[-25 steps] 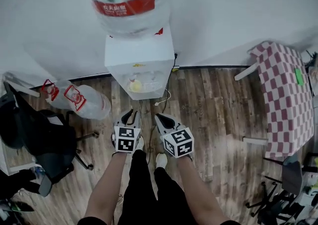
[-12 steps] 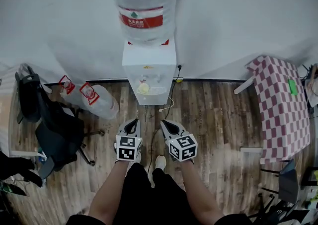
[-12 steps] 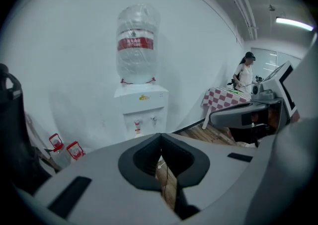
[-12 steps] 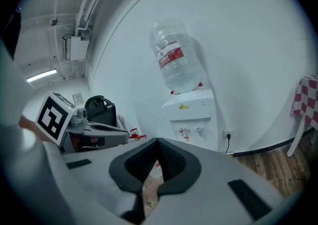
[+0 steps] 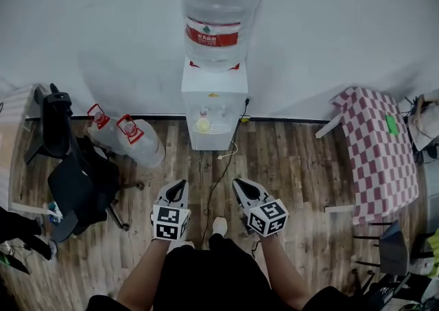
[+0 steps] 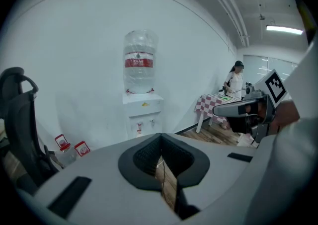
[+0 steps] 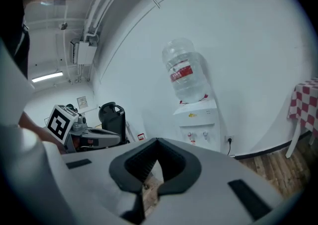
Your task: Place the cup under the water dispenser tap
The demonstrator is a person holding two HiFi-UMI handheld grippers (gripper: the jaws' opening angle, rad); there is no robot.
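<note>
A white water dispenser [image 5: 214, 107] stands against the wall with a large bottle [image 5: 221, 11] on top. A yellowish cup [image 5: 203, 124] sits in its alcove below the taps. My left gripper [image 5: 180, 185] and right gripper [image 5: 240, 183] hover side by side over the wooden floor, well short of the dispenser and pointing toward it. Both are shut with nothing between the jaws. In the left gripper view the left gripper [image 6: 160, 137] faces the dispenser [image 6: 143, 114]. In the right gripper view the right gripper [image 7: 158, 142] faces the dispenser [image 7: 198, 124] too.
Two spare water bottles [image 5: 127, 139] lie on the floor left of the dispenser, next to a black office chair [image 5: 68, 165]. A checkered table [image 5: 384, 152] stands at the right. A power cable [image 5: 223, 158] trails across the floor. A person [image 6: 234, 77] stands far off.
Both grippers and the head view have drawn back from the dispenser, which now looks smaller and farther off. The cup has stayed under the taps.
</note>
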